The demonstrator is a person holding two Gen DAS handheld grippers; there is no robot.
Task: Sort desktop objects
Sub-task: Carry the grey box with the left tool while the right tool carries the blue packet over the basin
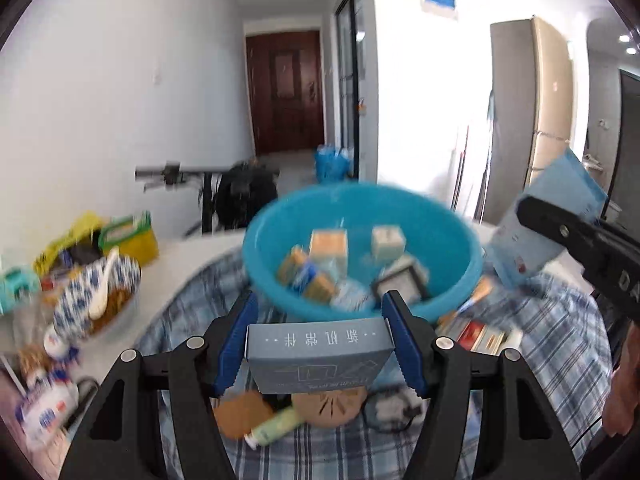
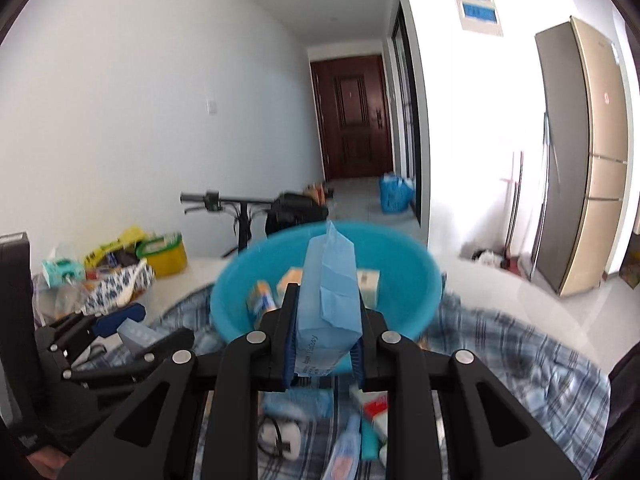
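Note:
A blue plastic basin (image 1: 440, 236) holding several small boxes stands on a plaid cloth (image 1: 552, 320); it also shows in the right wrist view (image 2: 416, 280). My left gripper (image 1: 320, 344) is shut on a grey box (image 1: 316, 354) with white Chinese lettering, just in front of the basin. My right gripper (image 2: 326, 336) is shut on a light blue packet (image 2: 330, 292), held upright before the basin. The right gripper with the packet shows in the left wrist view (image 1: 552, 220) at the right. The left gripper shows in the right wrist view (image 2: 120, 328) at the left.
Loose items lie on the cloth under the grippers: a round brown disc (image 1: 328, 408), a pale green tube (image 1: 276, 426), red and white boxes (image 1: 476, 334). A blue-white bowl with a spoon (image 1: 100, 292), yellow bags (image 1: 132, 236) and snack packs sit at left. A fridge (image 2: 580, 160) stands at right.

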